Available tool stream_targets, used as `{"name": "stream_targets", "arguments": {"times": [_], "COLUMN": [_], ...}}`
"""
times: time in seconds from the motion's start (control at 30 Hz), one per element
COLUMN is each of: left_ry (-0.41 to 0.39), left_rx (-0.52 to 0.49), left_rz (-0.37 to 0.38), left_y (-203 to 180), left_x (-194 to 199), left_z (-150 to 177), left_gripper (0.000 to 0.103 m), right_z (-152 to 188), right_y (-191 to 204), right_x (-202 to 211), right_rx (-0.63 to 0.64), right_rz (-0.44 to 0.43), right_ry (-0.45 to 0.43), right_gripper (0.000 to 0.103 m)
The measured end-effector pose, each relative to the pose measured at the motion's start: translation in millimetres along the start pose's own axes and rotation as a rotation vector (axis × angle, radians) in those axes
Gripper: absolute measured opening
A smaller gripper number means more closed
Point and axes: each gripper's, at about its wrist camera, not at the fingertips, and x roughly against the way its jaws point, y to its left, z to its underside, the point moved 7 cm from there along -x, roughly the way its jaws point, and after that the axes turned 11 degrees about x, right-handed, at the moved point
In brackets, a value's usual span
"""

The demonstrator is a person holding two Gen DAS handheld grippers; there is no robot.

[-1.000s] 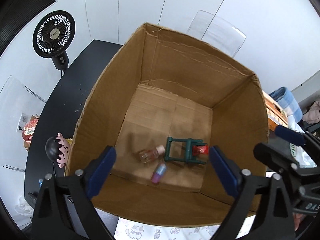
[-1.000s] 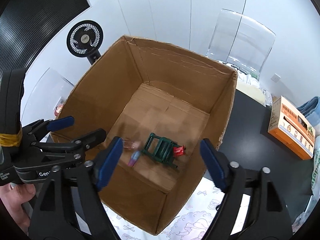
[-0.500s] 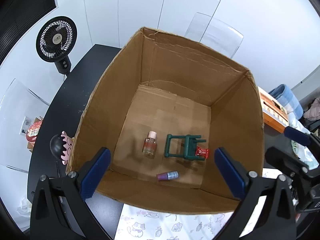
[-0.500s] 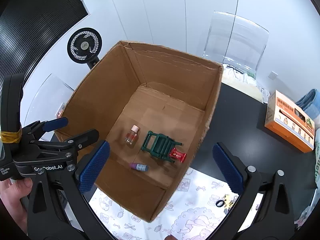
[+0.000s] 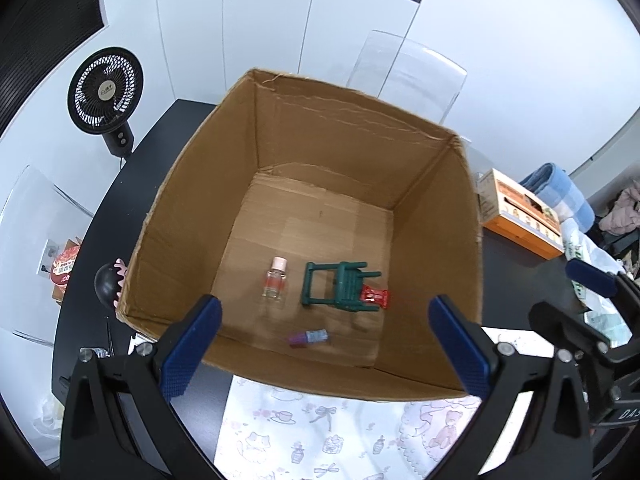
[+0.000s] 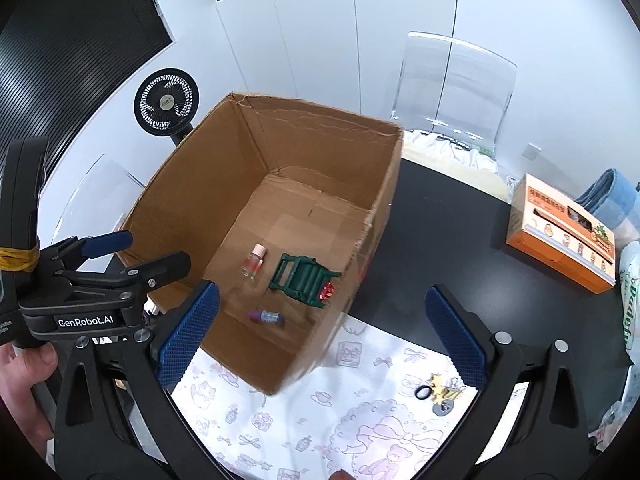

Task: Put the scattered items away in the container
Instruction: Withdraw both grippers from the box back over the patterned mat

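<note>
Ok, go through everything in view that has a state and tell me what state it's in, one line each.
Cardboard box: open-topped, upright.
Clear bottle with pink cap: lying on the box floor, cap on.
Green toy chair: tipped on its side in the box.
Red wrapped candy: lying against the chair.
Purple tube: lying flat near the front wall.
Left gripper: jaws open, empty.
Right gripper: jaws open, just widened, empty.
Black fan: upright; running or not, unclear.
Keychain: outside the box, on the patterned mat.

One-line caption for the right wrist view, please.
Open right gripper above patterned mat; cardboard box holds green toy chair, two small bottles and a red wrapper.
</note>
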Motion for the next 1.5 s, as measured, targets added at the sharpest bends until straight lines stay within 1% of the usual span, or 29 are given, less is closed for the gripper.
{"name": "stream_targets", "arguments": {"times": [0.2, 0.33, 0.77, 0.83, 0.97, 1.07, 1.2, 1.3, 1.5], "left_ry": [-0.002, -0.004, 0.000, 0.020, 0.028, 0.040, 0.043, 0.058, 0.094], "left_rx": [-0.023, -0.057, -0.173, -0.189, -0.219, -0.239, -0.276, -0.293, -0.296], "left_rz": [0.021, 0.027, 0.071, 0.095, 0.105, 0.112, 0.098, 0.102, 0.104], "left_y": [-26, -48, -132, -146, -169, -184, -202, -212, -225], "left_x": [10, 16, 27, 27, 26, 25, 22, 19, 7], "left_z": [13, 25, 65, 74, 90, 103, 120, 132, 156], "left_gripper": [0.103, 0.103, 0.103, 0.103, 0.103, 0.103, 0.103, 0.103, 0.103], "right_z": [15, 30, 90, 100, 121, 137, 156, 171, 201], "right_y": [-17, -32, -84, -93, -109, -123, -138, -148, -166], "right_x": [21, 33, 77, 83, 93, 100, 105, 107, 109], "right_rx": [-0.026, -0.059, -0.142, -0.159, -0.184, -0.207, -0.235, -0.253, -0.288], "right_rz": [0.009, 0.017, 0.074, 0.083, 0.101, 0.114, 0.126, 0.132, 0.143], "right_ry": [-0.022, -0.033, -0.049, -0.049, -0.043, -0.039, -0.031, -0.019, -0.001], "right_gripper": [0.103, 0.103, 0.103, 0.103, 0.103, 0.103, 0.103, 0.103, 0.103]}}
